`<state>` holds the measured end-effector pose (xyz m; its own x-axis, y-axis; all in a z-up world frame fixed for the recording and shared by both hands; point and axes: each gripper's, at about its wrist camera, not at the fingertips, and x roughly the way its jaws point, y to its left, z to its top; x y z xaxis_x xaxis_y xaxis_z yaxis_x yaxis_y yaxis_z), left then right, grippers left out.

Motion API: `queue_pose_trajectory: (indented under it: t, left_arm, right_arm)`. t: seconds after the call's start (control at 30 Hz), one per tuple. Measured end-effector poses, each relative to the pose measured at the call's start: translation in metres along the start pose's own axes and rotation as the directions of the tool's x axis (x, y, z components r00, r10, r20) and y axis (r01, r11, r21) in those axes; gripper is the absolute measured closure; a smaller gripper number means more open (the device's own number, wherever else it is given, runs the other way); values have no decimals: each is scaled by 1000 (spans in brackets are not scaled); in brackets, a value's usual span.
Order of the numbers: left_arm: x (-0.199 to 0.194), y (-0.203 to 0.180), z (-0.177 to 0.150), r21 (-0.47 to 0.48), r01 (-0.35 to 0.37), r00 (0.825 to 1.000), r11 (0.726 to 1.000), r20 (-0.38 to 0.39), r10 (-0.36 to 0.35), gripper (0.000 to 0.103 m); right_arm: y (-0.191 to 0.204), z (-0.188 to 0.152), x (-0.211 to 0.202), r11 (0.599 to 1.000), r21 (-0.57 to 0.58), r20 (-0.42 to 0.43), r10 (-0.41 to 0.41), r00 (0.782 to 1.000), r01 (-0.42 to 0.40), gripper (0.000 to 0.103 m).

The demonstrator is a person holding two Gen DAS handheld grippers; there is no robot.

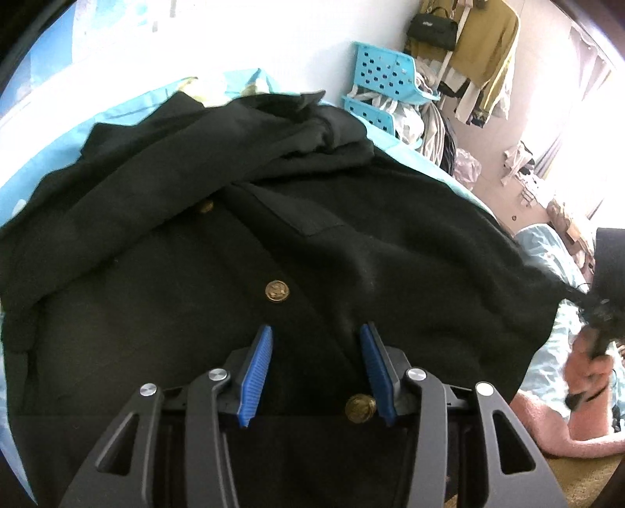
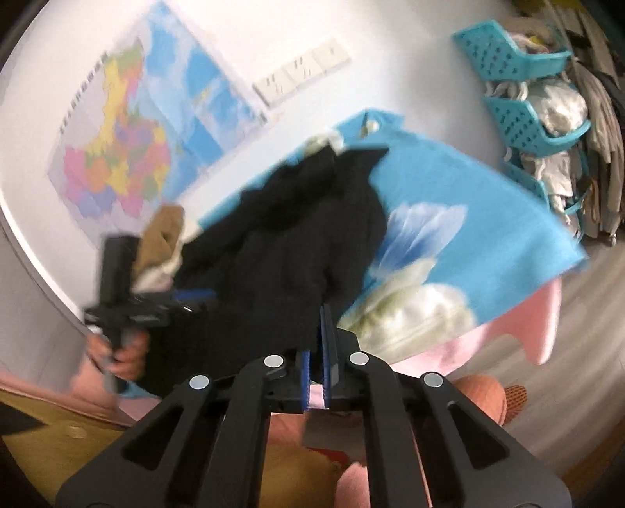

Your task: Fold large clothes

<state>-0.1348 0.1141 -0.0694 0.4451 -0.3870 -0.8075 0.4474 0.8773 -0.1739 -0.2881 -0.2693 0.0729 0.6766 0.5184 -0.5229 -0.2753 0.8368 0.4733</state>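
A large black coat [image 1: 273,242] with brass buttons [image 1: 276,291] lies spread over a blue bed sheet [image 1: 50,152]. My left gripper [image 1: 316,332] is open just above the coat's front near the buttons, holding nothing. My right gripper [image 2: 321,312] is shut on the coat's edge [image 2: 297,250] and lifts it off the sheet [image 2: 468,183]; the view is blurred. The right gripper also shows in the left wrist view [image 1: 597,324] at the far right, pinching the coat's corner. The left gripper [image 2: 183,299] shows at the left of the right wrist view.
Blue plastic baskets [image 1: 386,74] with laundry stand past the bed by the wall. Clothes and a black bag [image 1: 433,27] hang on a rack. A pink cover [image 2: 543,312] hangs below the sheet. A map [image 2: 129,129] hangs on the wall.
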Motion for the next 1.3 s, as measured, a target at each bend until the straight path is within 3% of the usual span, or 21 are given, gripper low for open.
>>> queue_pose_trajectory:
  t: [0.07,0.1,0.17,0.23,0.27,0.3,0.37,0.5,0.53,0.7,0.83,0.9,1.03,1.1,1.23,1.27,1.3]
  left_arm:
    - [-3,4,-1,-12,-16,1000,1000,10,16,56]
    - [-1,7,-2,-15,-36,999,999,7,36,56]
    - [2,14,-5,-42,-37,999,998,-11,37,56]
    - [-6,16,-9,-42,-39,999,998,13,39,56]
    - [-12,16,-12,-40,-45,999,998,23,46,56]
    - [-19,16,-15,-35,-52,998,998,37,54,56]
    - [-38,19,-23,-33,-84,994,996,68,86,52]
    - [-94,43,-47,-86,-83,980,993,175,98,37]
    - [-103,50,-52,-105,-93,975,990,193,112,36]
    - [-139,92,-84,-259,-206,945,944,199,260,30]
    - [-131,118,-111,-351,-215,957,911,110,269,22]
    - [-123,124,-119,-376,-191,968,907,82,237,21]
    - [-110,131,-135,-430,-52,992,901,83,97,19]
    - [-109,127,-135,-417,-12,993,909,103,60,17]
    - [-97,104,-133,-357,162,985,920,105,-133,17]
    - [-94,96,-132,-337,152,987,929,97,-126,17]
    - [-92,88,-130,-310,122,991,943,86,-100,18]
  right_arm:
    - [3,-2,-4,994,-71,-32,-83,996,80,101]
    - [1,-6,4,988,-91,-87,-131,988,123,101]
    - [-4,-12,21,982,-121,-181,-166,969,146,100]
    - [-3,-11,25,979,-159,-218,-160,963,127,98]
    - [-2,-10,25,979,-180,-249,-144,958,101,88]
    - [1,-8,22,971,-211,-269,-166,949,110,67]
    - [6,-4,7,957,-276,-269,-166,949,89,47]
    - [-1,18,-27,973,-213,-150,59,987,-90,21]
    - [-5,24,-21,981,-177,-141,61,988,-86,18]
    - [-25,39,59,996,-70,-259,30,965,-50,20]
    - [-32,46,97,996,-33,-322,64,945,-79,21]
    - [-31,47,106,995,-43,-345,66,936,-86,21]
    - [-25,47,114,994,-37,-386,77,919,-99,21]
    - [-21,47,117,991,-32,-406,108,907,-132,24]
    - [-9,42,124,980,-37,-445,160,881,-197,26]
    - [-8,42,125,978,-36,-449,167,878,-204,28]
    - [-9,42,127,978,-30,-452,172,875,-207,39]
